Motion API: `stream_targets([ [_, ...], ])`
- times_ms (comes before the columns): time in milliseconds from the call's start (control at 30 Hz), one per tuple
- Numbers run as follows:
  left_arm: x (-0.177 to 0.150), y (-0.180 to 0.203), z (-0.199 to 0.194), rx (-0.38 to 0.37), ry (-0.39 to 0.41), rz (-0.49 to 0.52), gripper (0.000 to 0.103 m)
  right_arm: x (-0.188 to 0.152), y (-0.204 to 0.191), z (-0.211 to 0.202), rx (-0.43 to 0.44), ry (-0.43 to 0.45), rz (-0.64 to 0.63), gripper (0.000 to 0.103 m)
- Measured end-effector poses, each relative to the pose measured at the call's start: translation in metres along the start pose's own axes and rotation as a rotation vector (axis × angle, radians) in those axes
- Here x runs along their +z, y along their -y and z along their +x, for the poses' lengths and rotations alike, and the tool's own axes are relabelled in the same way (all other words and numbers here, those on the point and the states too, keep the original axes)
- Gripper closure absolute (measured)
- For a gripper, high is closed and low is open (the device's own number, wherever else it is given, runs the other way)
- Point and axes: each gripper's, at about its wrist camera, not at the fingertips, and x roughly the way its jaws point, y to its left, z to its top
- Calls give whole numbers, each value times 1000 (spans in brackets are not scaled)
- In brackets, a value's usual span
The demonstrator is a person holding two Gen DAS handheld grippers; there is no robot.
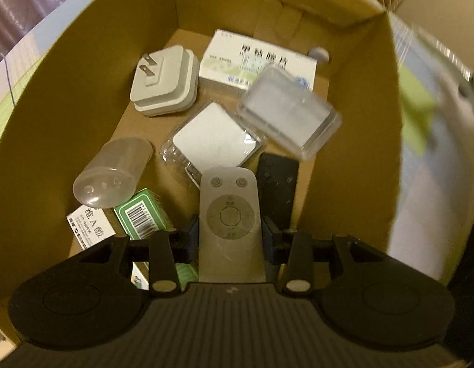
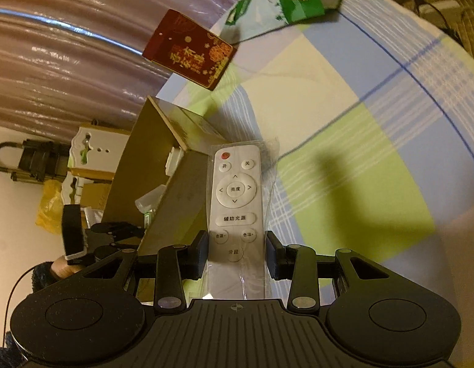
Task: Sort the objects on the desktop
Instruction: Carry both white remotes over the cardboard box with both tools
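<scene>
Cardboard box [image 1: 68, 98] already holds a charger [image 1: 163, 84], medicine packs and a cup. The left gripper [image 1: 229, 233] pinches a grey remote [image 1: 227, 214] above them. The right gripper [image 2: 235, 251] pinches a white remote [image 2: 235, 202] near the box; a red pack [image 2: 189, 52] lies far on the cloth.

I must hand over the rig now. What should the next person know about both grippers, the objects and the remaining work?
Left gripper: shut on a grey remote, held over the open cardboard box, not yet released.
Right gripper: shut on a white remote in a clear bag, held above the checked cloth beside the box.
Done: already in the box are a plug adapter, a medicine carton, two clear plastic cases, a clear cup, a black remote and small cartons.
Left: drop both remotes; a red box and a green snack bag are on the cloth.
</scene>
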Motion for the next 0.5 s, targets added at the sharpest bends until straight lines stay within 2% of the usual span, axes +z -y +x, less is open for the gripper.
stream_targets([
  [333, 1, -6, 9, 49, -26, 96, 66, 9, -18, 8, -12, -29, -83, 66],
  [500, -1, -5, 18, 80, -39, 92, 62, 15, -28, 8, -14, -26, -118, 66],
])
